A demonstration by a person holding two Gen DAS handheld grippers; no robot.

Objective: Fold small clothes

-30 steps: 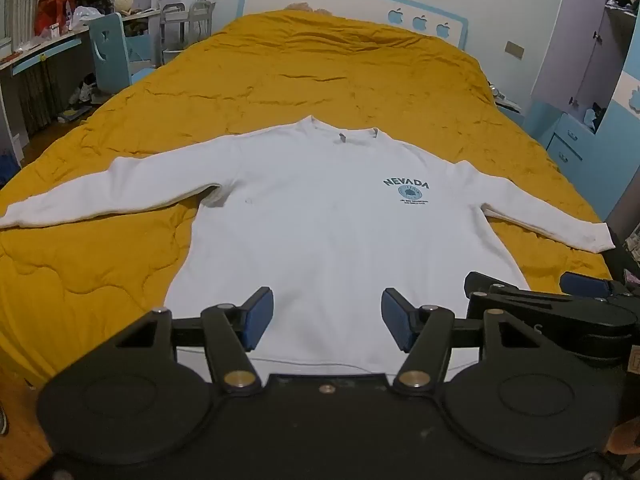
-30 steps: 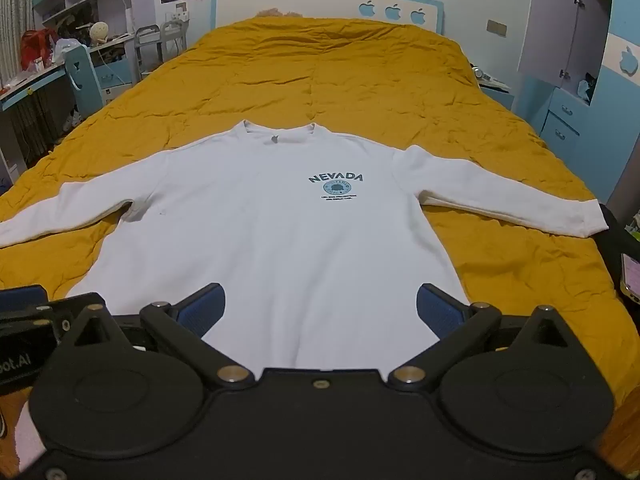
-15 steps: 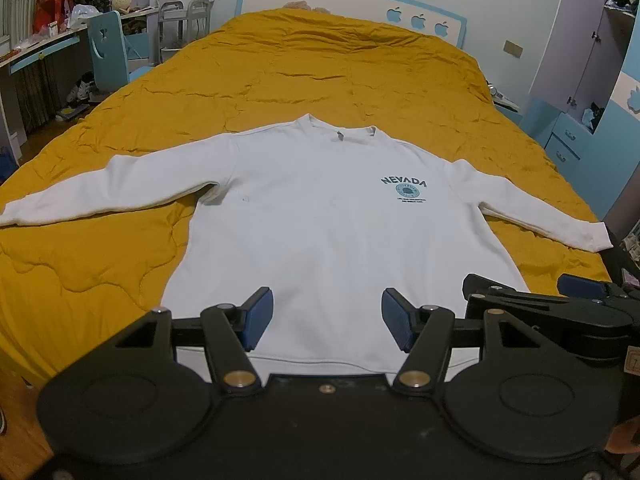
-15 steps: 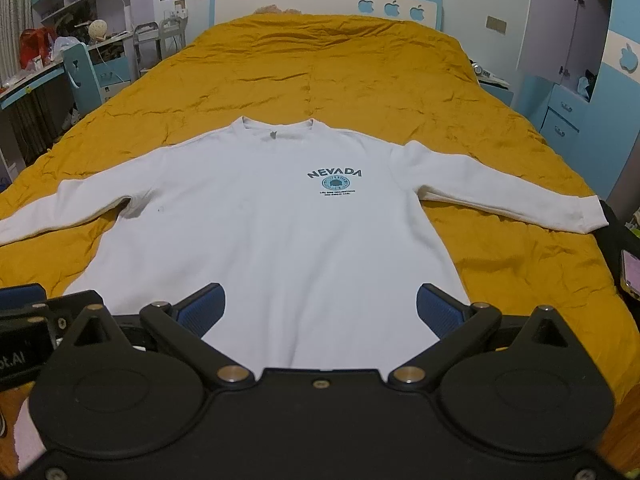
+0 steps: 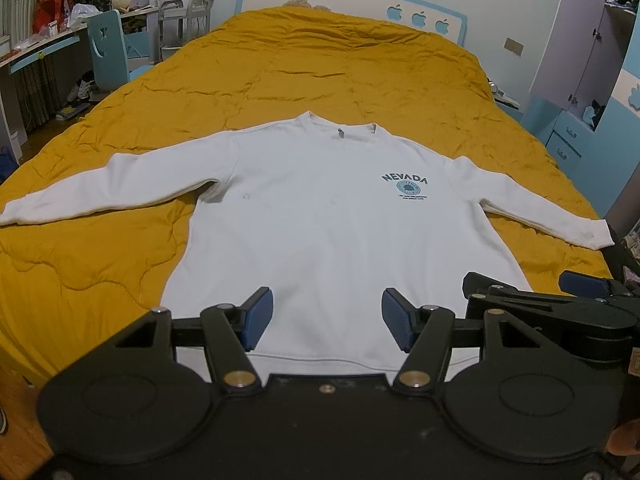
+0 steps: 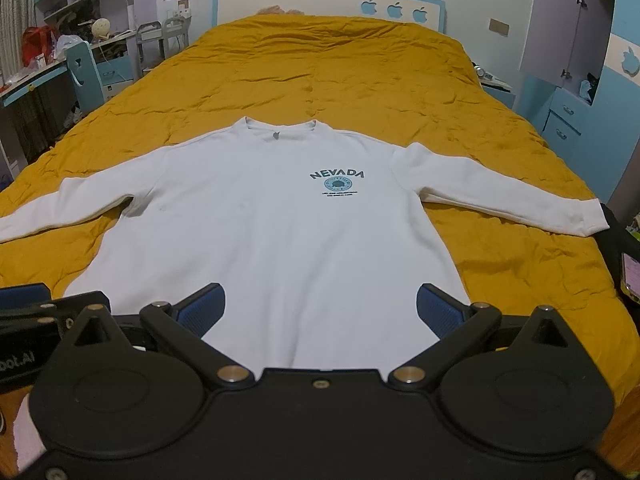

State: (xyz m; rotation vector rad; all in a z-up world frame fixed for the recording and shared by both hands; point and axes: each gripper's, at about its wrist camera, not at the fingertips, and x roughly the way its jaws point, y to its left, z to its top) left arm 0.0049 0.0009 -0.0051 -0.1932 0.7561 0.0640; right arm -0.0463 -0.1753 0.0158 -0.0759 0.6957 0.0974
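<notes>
On the bed (image 5: 100, 264), across its mustard-yellow quilted cover: one white long-sleeved sweatshirt (image 5: 328, 216), laid flat and face up, collar toward the headboard (image 6: 328, 4), hem toward the cameras; both sleeves spread outward — the one on the camera's left angling toward the bed's left edge, the other's cuff lying at the right edge; dark "NEVADA" print (image 6: 337, 175) with a round emblem under it on the chest. Left gripper (image 5: 327, 316): poised over the hem, blue-padded fingers (image 5: 258, 318) parted, nothing between them, not touching the cloth so far as can be seen. Right gripper (image 6: 320, 310): likewise near the hem, fingers (image 6: 438, 312) spread wider, holding nothing; it also shows at the right edge of the left wrist view, just beside the left gripper. Surroundings — a blue chair (image 5: 108, 48) and cluttered desk at the left, blue-and-white drawers (image 6: 562, 120) at the right.
</notes>
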